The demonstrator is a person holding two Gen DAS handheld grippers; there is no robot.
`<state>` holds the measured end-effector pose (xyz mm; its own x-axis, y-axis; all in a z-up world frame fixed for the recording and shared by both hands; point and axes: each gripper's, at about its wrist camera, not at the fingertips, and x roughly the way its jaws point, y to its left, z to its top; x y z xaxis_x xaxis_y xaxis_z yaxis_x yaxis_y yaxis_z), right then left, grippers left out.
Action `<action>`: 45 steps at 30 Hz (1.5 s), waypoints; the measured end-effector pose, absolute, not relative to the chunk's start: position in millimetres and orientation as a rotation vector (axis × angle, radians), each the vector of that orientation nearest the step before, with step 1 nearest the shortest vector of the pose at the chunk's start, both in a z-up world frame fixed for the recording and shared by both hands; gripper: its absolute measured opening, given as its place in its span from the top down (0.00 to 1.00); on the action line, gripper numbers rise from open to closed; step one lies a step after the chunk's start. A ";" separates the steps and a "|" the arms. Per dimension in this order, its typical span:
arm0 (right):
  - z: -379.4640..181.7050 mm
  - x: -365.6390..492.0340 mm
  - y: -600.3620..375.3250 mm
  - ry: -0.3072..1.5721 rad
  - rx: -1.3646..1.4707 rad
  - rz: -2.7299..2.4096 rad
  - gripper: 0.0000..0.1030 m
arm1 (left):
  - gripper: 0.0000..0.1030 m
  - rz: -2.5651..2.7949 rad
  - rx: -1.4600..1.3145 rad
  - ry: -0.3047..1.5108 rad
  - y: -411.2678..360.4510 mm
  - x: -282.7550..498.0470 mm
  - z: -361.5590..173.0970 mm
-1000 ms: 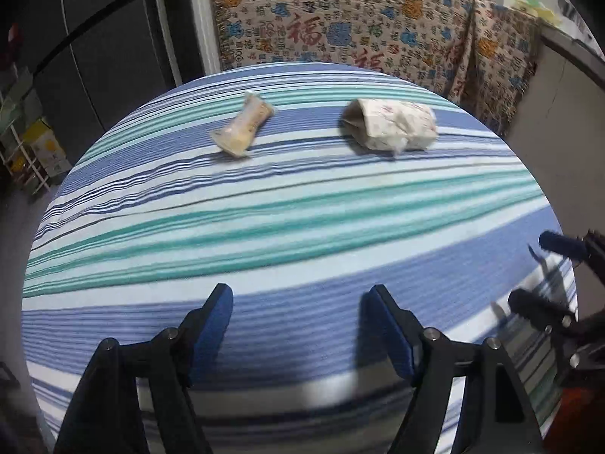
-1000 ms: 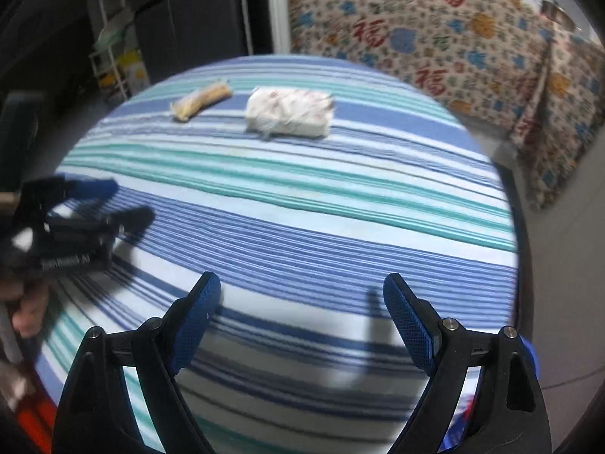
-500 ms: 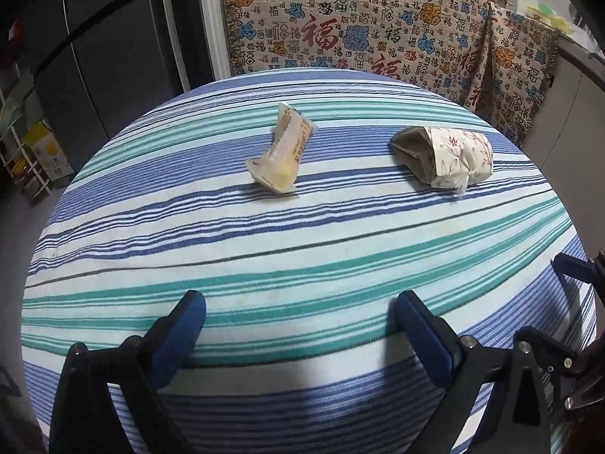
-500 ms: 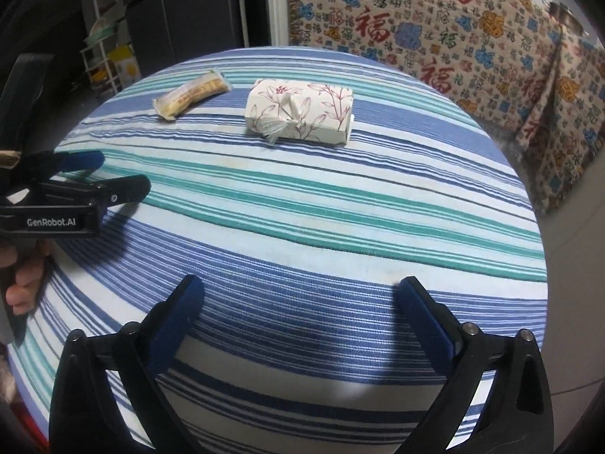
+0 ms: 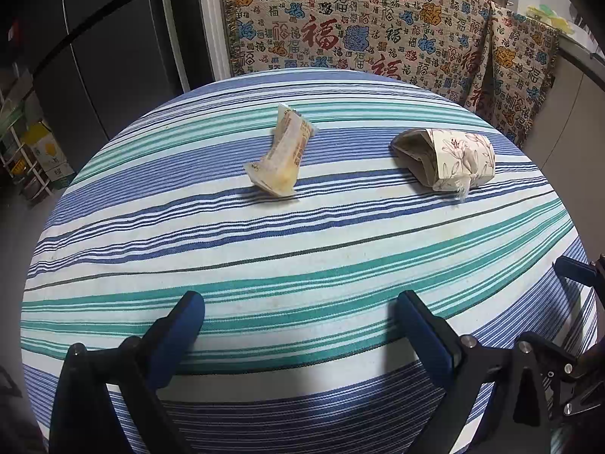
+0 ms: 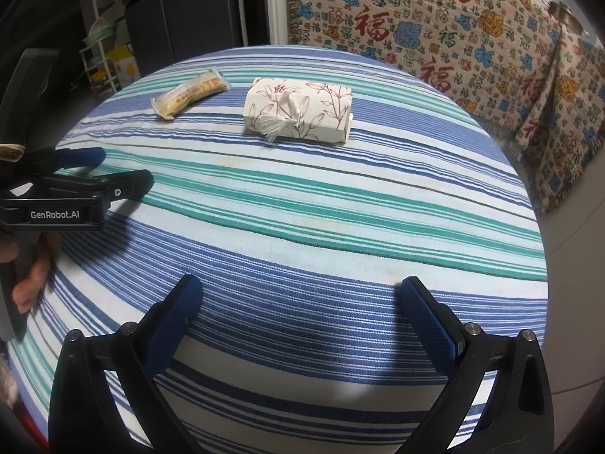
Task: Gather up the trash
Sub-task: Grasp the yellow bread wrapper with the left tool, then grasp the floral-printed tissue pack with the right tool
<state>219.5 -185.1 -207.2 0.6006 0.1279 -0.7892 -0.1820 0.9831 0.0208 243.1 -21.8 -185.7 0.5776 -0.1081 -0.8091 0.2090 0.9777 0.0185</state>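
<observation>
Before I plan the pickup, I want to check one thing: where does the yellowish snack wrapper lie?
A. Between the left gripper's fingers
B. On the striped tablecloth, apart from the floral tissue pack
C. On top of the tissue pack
B: the snack wrapper lies flat on the striped tablecloth, with bare cloth between it and the floral tissue pack.

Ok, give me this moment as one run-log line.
step: approach | left gripper: open, empty | right gripper: open, empty | wrapper: on table, untouched | tissue pack: beside wrapper
</observation>
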 end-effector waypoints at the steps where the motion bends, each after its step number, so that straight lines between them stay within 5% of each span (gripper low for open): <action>1: -207.2 219.6 -185.1 0.909 -0.064 0.180 0.00 | 0.00 -0.185 0.117 0.937 -23.9 244.3 -184.8; 15: -206.6 221.9 -186.4 0.913 -0.069 0.186 0.00 | 0.03 -0.264 0.055 0.958 -15.2 326.6 -166.8; 17: -206.9 223.0 -185.9 0.913 -0.071 0.190 0.00 | 0.24 -0.275 0.084 0.960 -20.1 332.1 -171.7; 20: -206.7 226.2 -188.5 0.917 -0.083 0.217 0.00 | 0.75 -0.278 0.145 0.920 -27.5 324.5 -171.7; 25: -206.0 248.2 -207.1 0.934 -0.070 0.206 0.01 | 0.75 -0.259 0.095 0.938 -16.9 299.1 -168.1; 29: -195.5 298.0 -226.0 0.938 0.022 0.230 0.15 | 0.75 -0.224 0.060 0.955 -10.6 285.4 -169.8; 33: -187.8 332.8 -222.6 0.912 0.061 0.267 0.17 | 0.75 -0.206 0.065 0.947 -3.9 281.2 -169.4; 39: -188.7 331.1 -186.6 0.979 0.139 0.587 0.43 | 0.75 -0.171 -0.005 0.963 16.0 289.5 -167.6; 43: -174.6 302.6 -167.8 0.937 0.063 0.721 0.34 | 0.75 -0.155 -0.036 0.975 26.0 289.8 -167.5; 45: -169.4 301.5 -169.1 0.892 -0.063 0.539 0.03 | 0.75 -0.157 -0.045 0.976 27.2 289.2 -167.6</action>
